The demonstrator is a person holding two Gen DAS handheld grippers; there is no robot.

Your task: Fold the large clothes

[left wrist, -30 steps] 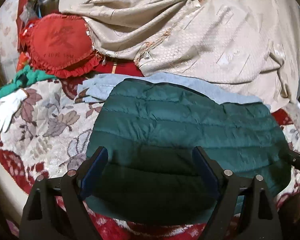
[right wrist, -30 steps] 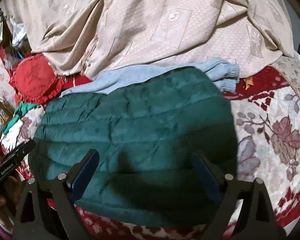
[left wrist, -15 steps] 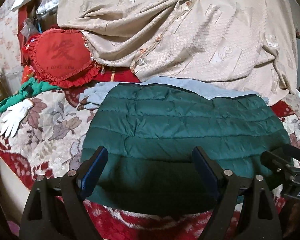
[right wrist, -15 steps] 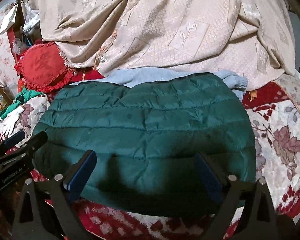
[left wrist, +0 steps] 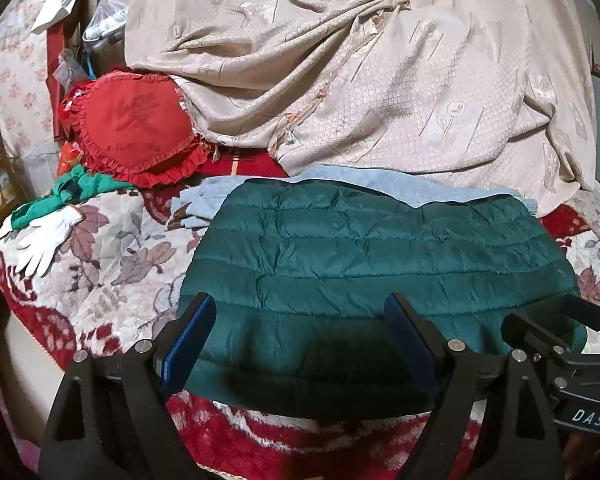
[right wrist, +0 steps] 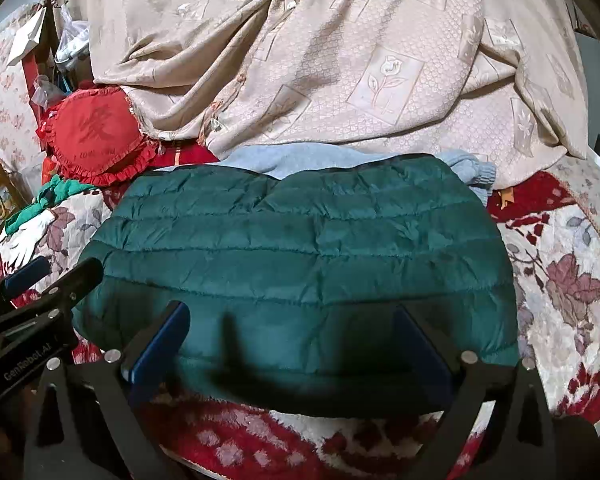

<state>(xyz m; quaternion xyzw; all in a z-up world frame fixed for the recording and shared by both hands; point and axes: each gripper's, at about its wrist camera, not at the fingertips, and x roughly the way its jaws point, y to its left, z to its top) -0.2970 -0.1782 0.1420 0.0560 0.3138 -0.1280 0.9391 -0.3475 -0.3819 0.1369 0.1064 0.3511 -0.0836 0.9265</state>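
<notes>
Jacket (left wrist: 360, 264), green quilted, lies folded flat on the floral bedspread (left wrist: 112, 248), just ahead of both claws. Left claw (left wrist: 300, 344) spread wide, nothing between its blue pads, near hem below it. Right claw (right wrist: 292, 344) opening, jaws wide, nothing pinched, hem just past the tips. Light blue garment (right wrist: 300, 160) mostly hidden under the jacket, only far edge and one cuff showing. Jacket's near edge sits in claw shadow, hard to read. Beige blanket (right wrist: 340, 80) heaped behind.

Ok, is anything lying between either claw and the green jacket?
Nothing visible does: the green quilted jacket lies uncovered right ahead of the left claw and the opening right claw, both empty.
</notes>
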